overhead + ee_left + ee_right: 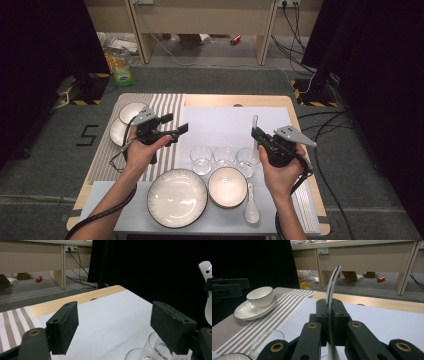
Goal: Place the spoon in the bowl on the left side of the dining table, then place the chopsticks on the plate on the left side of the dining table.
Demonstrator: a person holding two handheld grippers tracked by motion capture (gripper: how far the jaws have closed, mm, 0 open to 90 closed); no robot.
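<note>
My right gripper [257, 133] is shut on a white ceramic spoon [255, 124], held edge-on above the table's right side. In the right gripper view the spoon [333, 282] stands up, pinched between the jaws of that gripper [329, 308]. My left gripper [175, 124] hovers over the striped mat [167, 105], open with nothing between its pads. In the left gripper view its fingers [63, 326] stand wide apart over the white sheet [110, 315], and the held spoon [207, 270] shows at the right edge.
Three clear glasses [224, 156] stand in a row mid-table. In front of them are a large plate [177, 197], a small bowl [227, 186] and a second spoon [251, 206]. A bowl [260, 296] on a saucer [243, 312] sits at the back left.
</note>
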